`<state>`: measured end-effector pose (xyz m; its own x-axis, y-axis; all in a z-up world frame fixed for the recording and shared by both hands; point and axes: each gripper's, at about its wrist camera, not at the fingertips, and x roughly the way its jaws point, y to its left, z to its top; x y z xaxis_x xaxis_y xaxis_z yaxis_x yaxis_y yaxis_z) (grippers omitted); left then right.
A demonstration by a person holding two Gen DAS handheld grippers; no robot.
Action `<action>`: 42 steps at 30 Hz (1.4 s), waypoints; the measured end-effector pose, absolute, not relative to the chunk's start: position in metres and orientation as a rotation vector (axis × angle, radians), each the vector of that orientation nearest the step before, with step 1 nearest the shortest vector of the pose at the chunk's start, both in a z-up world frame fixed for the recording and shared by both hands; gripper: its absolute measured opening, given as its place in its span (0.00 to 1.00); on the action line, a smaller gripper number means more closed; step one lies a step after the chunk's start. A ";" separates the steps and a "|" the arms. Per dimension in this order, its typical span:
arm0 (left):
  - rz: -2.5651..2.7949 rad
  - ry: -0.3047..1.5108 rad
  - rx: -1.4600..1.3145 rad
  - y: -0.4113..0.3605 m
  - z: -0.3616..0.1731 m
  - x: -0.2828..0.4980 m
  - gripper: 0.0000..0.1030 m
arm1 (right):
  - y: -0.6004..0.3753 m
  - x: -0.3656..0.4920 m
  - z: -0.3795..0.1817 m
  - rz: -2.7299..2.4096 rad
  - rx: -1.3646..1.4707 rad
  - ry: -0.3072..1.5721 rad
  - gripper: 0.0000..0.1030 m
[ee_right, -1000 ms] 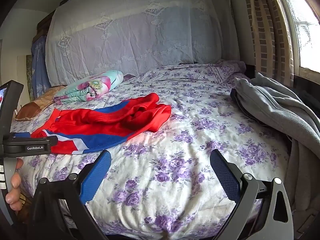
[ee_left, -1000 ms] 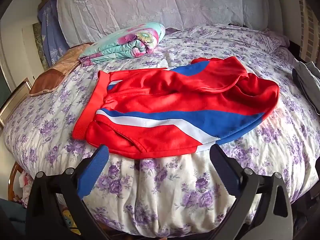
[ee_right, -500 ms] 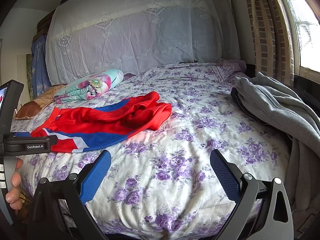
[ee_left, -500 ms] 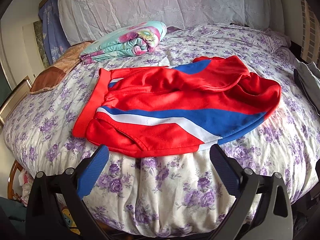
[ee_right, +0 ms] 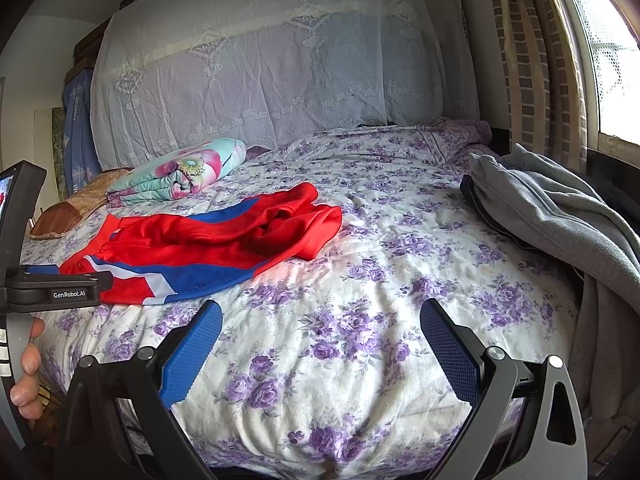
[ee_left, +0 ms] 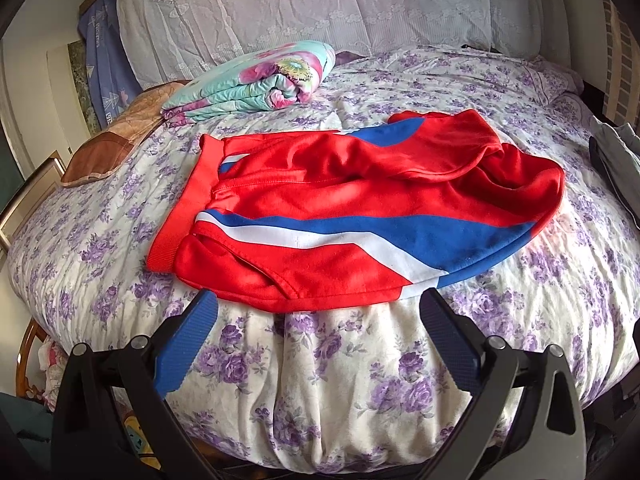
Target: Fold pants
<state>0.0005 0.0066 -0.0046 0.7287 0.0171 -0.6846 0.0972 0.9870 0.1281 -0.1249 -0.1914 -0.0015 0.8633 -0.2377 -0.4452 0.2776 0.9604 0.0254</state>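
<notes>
The red pants with blue and white stripes lie rumpled on the bed, spread across its purple-flowered sheet near the front edge, waistband toward the left in the left wrist view and the legs bunched over to the right. The left gripper hovers just in front of the pants' near hem, its 2 blue-padded jaws spread wide and grasping nothing; the tips sit just short of the fabric's lower edge, above the rounded front of the mattress. The right gripper hangs over bare sheet to the right of the pants, its jaws likewise spread wide and empty, well apart from the garment. In the right wrist view the left gripper's body appears at the left edge, marked "GenRobot.AI", with a person's fingers wrapped around its handle. Behind the pants, a folded floral quilt in turquoise and pink rests toward the head of the bed, and a brown cushion lies beside it at the left edge. A grey garment is heaped on the right side of the bed next to a patterned curtain and a window. A pale lace cloth covers the headboard.
</notes>
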 end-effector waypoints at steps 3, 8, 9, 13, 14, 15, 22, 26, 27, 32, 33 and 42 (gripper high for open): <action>-0.044 0.754 0.159 0.007 -0.006 0.000 0.96 | -0.192 -0.124 -0.001 -0.271 0.090 0.457 0.97; -0.038 0.753 0.154 0.008 -0.006 -0.001 0.96 | -0.192 -0.125 -0.002 -0.273 0.091 0.457 0.97; -0.038 0.753 0.155 0.008 -0.006 -0.001 0.96 | -0.193 -0.124 -0.002 -0.272 0.090 0.457 0.97; -0.040 0.750 0.165 0.007 -0.006 -0.002 0.96 | -0.192 -0.125 -0.002 -0.273 0.092 0.457 0.97; -0.040 0.749 0.167 0.007 -0.006 -0.002 0.96 | -0.192 -0.125 -0.002 -0.273 0.092 0.458 0.97; -0.040 0.749 0.169 0.007 -0.006 -0.003 0.96 | -0.192 -0.124 -0.002 -0.273 0.091 0.458 0.97; -0.041 0.751 0.167 0.007 -0.006 -0.003 0.96 | -0.192 -0.125 -0.002 -0.273 0.091 0.458 0.97; -0.038 0.749 0.167 0.007 -0.005 -0.004 0.96 | -0.192 -0.124 -0.001 -0.274 0.091 0.458 0.97; -0.036 0.749 0.166 0.007 -0.005 -0.004 0.96 | -0.193 -0.124 -0.001 -0.273 0.090 0.458 0.97; -0.035 0.749 0.166 0.007 -0.004 -0.004 0.96 | -0.193 -0.124 -0.002 -0.272 0.090 0.457 0.97; -0.034 0.749 0.167 0.007 -0.004 -0.003 0.96 | -0.193 -0.124 -0.002 -0.272 0.090 0.457 0.97; -0.034 0.750 0.167 0.007 -0.004 -0.003 0.96 | -0.192 -0.124 -0.002 -0.273 0.091 0.459 0.97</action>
